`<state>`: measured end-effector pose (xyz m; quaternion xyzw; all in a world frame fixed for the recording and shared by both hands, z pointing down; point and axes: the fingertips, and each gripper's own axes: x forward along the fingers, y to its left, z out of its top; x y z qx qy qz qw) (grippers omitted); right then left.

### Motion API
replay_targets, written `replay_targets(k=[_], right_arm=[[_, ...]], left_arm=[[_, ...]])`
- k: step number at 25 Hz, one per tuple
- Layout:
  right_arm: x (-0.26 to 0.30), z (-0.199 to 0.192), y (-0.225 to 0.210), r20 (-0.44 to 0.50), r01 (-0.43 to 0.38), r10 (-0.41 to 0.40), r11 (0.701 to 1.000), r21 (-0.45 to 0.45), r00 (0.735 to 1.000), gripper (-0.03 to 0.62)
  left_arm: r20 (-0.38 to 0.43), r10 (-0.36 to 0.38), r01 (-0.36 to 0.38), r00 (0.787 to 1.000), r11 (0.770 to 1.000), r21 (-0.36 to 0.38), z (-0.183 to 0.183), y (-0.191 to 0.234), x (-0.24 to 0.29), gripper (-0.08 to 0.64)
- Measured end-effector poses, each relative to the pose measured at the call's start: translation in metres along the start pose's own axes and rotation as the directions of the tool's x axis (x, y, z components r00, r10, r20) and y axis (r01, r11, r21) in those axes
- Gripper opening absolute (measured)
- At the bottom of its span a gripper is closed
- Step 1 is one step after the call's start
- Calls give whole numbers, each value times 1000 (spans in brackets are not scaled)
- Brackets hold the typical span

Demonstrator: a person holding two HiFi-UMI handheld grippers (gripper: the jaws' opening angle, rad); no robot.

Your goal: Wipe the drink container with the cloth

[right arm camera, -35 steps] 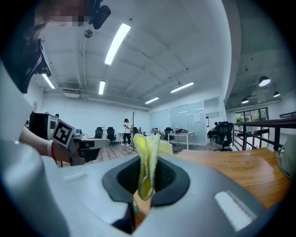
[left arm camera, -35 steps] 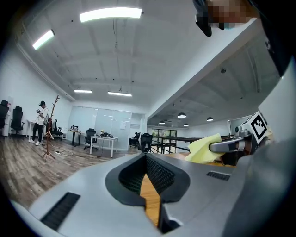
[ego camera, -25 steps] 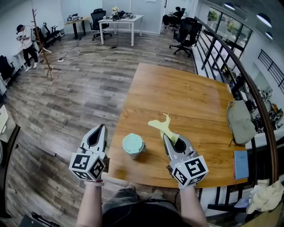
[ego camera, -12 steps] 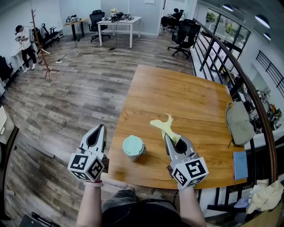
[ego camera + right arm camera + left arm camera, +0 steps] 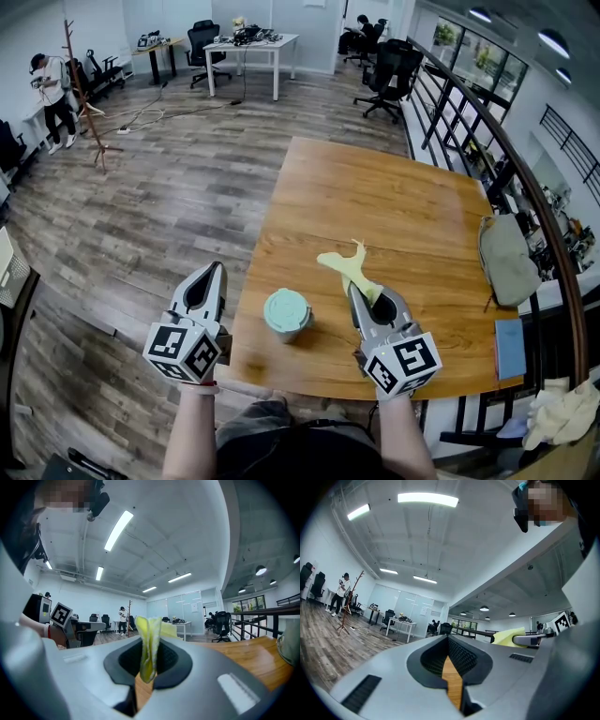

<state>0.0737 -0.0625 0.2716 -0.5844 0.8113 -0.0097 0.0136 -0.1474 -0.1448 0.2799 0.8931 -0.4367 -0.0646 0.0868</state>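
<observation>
The drink container (image 5: 286, 314), a round cup under a smooth pale teal lid, stands upright near the front edge of the glossy wooden table (image 5: 375, 197), between the two grippers and touching neither. Just to its right, the soft, crumpled yellow cloth (image 5: 349, 266) is pinched in a bunched fold between the ribbed dark pads of the right hand-held gripper (image 5: 356, 289), its free end sticking out past the jaws over the table. The left hand-held gripper (image 5: 217, 269) is clenched on nothing, beside the table's left edge.
</observation>
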Motion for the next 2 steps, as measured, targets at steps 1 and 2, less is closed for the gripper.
replay_targets(k=[1,2], right_arm=[[0,0,0,0,2,-2,1000,2,1000,21],[1,0,-1,-1,4,-4,1000,4,1000,21]], left_arm=[[-1,-3,3,1000,1000,-1,0,0,1,-3],[-1,-7,7,1000,1000,-3,-1,-1,1,-3]])
